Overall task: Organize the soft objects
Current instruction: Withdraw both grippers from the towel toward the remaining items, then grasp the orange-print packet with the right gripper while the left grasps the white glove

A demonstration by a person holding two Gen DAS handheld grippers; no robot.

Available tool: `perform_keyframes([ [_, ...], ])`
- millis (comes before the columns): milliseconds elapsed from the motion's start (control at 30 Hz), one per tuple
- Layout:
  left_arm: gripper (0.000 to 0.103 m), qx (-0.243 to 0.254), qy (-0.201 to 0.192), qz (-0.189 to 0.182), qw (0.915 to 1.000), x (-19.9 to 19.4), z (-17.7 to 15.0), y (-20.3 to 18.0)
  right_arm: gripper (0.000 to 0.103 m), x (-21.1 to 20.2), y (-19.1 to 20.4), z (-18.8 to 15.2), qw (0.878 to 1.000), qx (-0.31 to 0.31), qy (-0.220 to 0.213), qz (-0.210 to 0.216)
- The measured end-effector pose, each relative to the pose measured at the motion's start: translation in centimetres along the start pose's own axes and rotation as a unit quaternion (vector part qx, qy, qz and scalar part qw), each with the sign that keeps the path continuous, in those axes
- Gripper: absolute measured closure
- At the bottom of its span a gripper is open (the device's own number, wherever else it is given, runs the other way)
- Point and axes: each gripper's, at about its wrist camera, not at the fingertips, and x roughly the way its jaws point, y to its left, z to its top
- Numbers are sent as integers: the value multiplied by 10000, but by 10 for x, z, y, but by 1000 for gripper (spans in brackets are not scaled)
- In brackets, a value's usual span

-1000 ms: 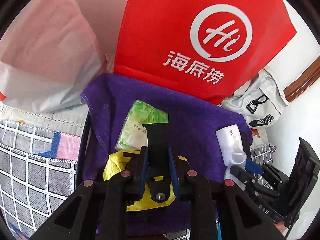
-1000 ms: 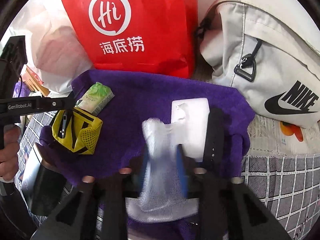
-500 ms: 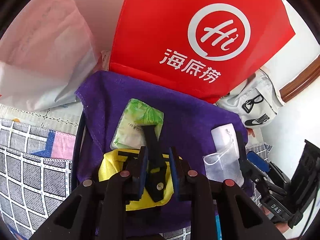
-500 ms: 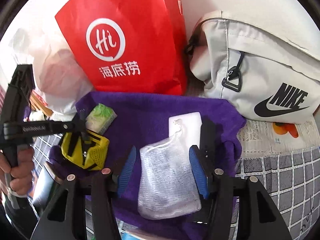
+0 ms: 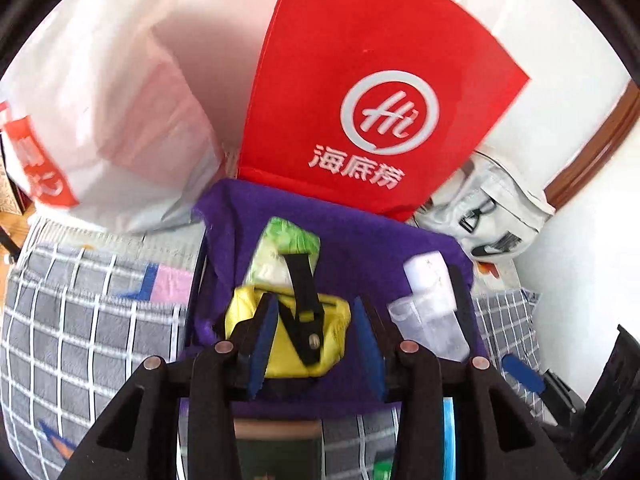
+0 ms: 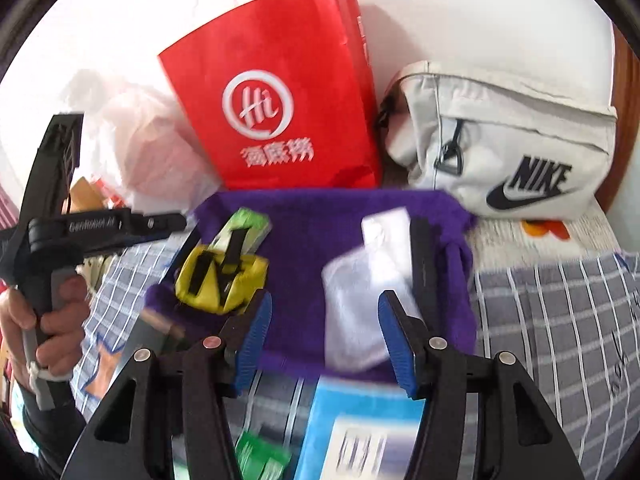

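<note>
Both grippers have let go and backed off: left gripper [image 5: 316, 340] and right gripper [image 6: 324, 336] stand wide, empty. On the purple fleece cloth [image 6: 312, 240], the yellow mesh pouch with black straps [image 5: 288, 332] lies near-left, the translucent white mesh bag [image 6: 356, 308] near-right, the green tissue pack [image 5: 284, 252] farther back. All look light and limp; pinching a bunched fold or strap should suit.

A plain white wall [image 6: 460, 16] stands at the back, brightly and evenly lit, with a strip of brown wooden trim [image 5: 596, 148] running along its right edge. Below it lies a grey fabric cover with a white grid pattern [image 6: 560, 320], spread across the whole foreground.
</note>
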Motion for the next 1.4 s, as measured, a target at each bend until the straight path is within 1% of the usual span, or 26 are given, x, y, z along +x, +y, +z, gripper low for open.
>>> perform_keyframes([
  [67, 65, -41, -4, -84, 10000, -11, -11, 1, 48, -9, 9, -16, 9998, -108, 110, -94],
  [133, 65, -47, -75, -96, 9999, -24, -23, 3, 48, -20, 16, -31, 9995, -235, 112, -200],
  [233, 65, 26, -207, 56, 9998, -47, -45, 9, 48, -34, 32, -53, 9992, -311, 158, -207],
  [300, 65, 12, -248, 92, 9996, -60, -58, 15, 48, -41, 42, -66, 9991, -329, 212, -142],
  [400, 65, 0, -296, 17, 9996, -80, -80, 24, 48, -50, 55, -86, 9991, -303, 278, -41],
  [533, 65, -76, -278, 198, 9994, -99, -112, 35, 48, -59, 70, -114, 9984, -389, 394, 152],
  [700, 65, -334, -250, 149, 9990, -109, -150, 52, 48, -61, 82, -154, 9956, -544, 563, 522],
  [800, 65, -368, -192, 120, 9991, -112, -172, 57, 48, -54, 88, -174, 9938, -632, 699, 582],
  [900, 65, -393, -153, 7, 9991, -114, -192, 60, 46, -48, 90, -183, 9937, -639, 740, 540],
  [1033, 61, -379, -101, -137, 9991, -115, -213, 63, 39, -39, 87, -190, 9932, -490, 768, 725],
  [1067, 61, -394, -84, -173, 9990, -115, -217, 64, 39, -36, 87, -192, 9928, -482, 808, 736],
  [1167, 61, -365, -34, -105, 9993, -116, -227, 66, 39, -26, 89, -193, 9927, -523, 903, 602],
  [1233, 51, -309, -28, -10, 9995, -116, -230, 67, 39, -22, 90, -193, 9923, -528, 940, 616],
  [1267, 44, -301, -29, 23, 9995, -117, -231, 67, 39, -21, 90, -193, 9921, -533, 941, 638],
  [1333, 44, -305, -39, 103, 9995, -118, -234, 68, 40, -20, 93, -193, 9923, -568, 894, 635],
  [1400, 44, -295, -2, 105, 9995, -118, -236, 70, 41, -24, 96, -194, 9925, -660, 864, 560],
])
